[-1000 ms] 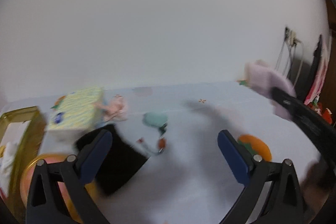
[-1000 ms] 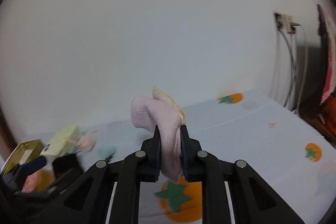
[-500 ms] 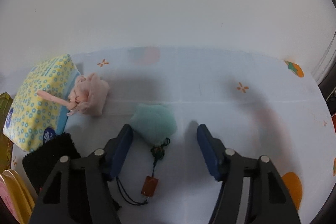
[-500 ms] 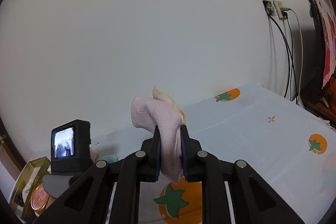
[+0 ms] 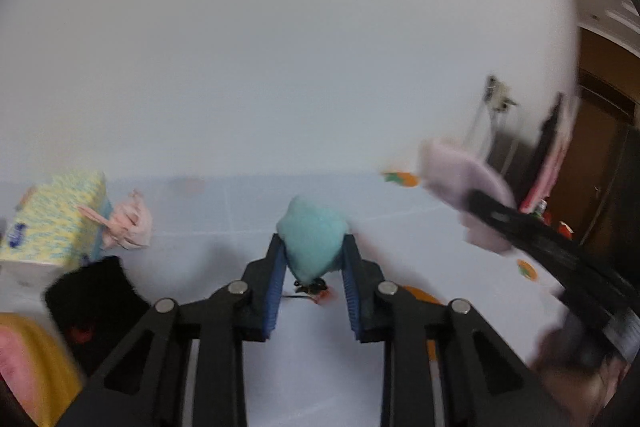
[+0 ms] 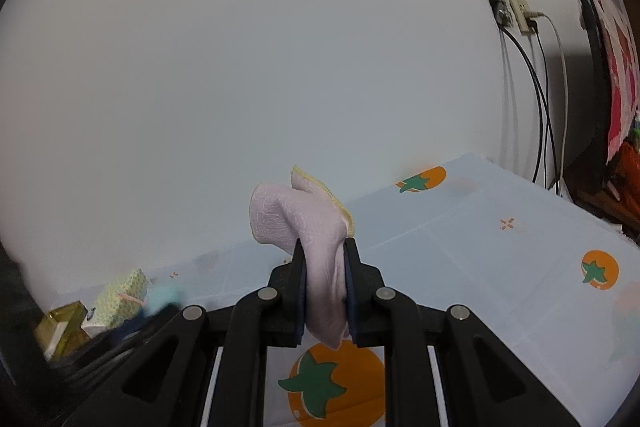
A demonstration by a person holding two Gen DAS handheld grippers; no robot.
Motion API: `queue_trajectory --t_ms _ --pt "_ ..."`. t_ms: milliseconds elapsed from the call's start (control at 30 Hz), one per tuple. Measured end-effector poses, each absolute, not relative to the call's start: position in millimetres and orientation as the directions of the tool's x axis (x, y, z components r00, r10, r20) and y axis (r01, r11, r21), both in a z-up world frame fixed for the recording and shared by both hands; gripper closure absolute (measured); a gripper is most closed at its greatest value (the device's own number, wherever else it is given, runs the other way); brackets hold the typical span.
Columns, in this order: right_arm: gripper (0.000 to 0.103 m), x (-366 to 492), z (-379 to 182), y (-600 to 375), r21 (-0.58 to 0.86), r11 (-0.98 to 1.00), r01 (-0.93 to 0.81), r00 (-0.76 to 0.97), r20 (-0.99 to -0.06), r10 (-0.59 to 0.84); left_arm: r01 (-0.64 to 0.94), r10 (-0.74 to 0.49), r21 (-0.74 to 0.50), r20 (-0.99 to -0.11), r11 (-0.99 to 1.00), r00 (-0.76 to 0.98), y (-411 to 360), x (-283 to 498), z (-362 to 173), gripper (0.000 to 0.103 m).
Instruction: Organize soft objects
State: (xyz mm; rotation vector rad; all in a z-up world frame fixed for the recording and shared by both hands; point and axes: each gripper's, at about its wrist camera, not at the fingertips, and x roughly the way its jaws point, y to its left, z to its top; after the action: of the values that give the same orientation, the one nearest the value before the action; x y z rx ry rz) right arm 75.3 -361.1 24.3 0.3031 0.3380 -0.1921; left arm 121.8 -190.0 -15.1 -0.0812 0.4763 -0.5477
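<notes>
Teal plush piece point(image 5: 314, 239) sits pinched between the blue pads of the left gripper point(image 5: 313, 259), lifted above the light blue tablecloth point(image 5: 224, 211). A dark cord with a small red tag point(image 5: 316, 291) hangs under the plush. On the left of this view stand a yellow patterned tissue pack point(image 5: 52, 223), a small pink cloth bundle point(image 5: 128, 225) just beside it, and a black cloth point(image 5: 94, 301) nearer to the camera. The picture is blurred there, so finer details cannot be told.

The right gripper point(image 6: 323, 269) has its jaws pressed on a folded pale pink cloth point(image 6: 304, 227) with a yellow stitched edge, held in the air over the tablecloth with printed orange fruits point(image 6: 596, 269). From the left wrist view, the same pink cloth appears at the right side, blurred. Cables point(image 6: 536, 115) hang from a wall socket point(image 6: 512, 13) at the right.
</notes>
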Motion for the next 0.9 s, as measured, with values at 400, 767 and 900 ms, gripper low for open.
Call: queue_trajectory --t_ms 400,767,900 --pt "0.085 64.1 22.3 -337.0 0.196 0.954 0.227 0.931 -0.332 -0.153 0.516 -0.539 -0.165 -0.354 0.840 0.764 -141.7 79.7 -8.8 0.078" --pt "0.085 51.9 20.6 -300.8 0.177 0.965 0.195 0.934 -0.333 -0.127 0.510 -0.498 -0.068 -0.360 0.858 0.789 -141.4 58.4 -9.2 0.077" --pt "0.085 44.9 19.8 -291.0 0.167 0.967 0.194 0.934 -0.332 -0.130 0.506 -0.495 -0.072 -0.365 0.860 0.789 -136.3 56.4 -7.4 0.077"
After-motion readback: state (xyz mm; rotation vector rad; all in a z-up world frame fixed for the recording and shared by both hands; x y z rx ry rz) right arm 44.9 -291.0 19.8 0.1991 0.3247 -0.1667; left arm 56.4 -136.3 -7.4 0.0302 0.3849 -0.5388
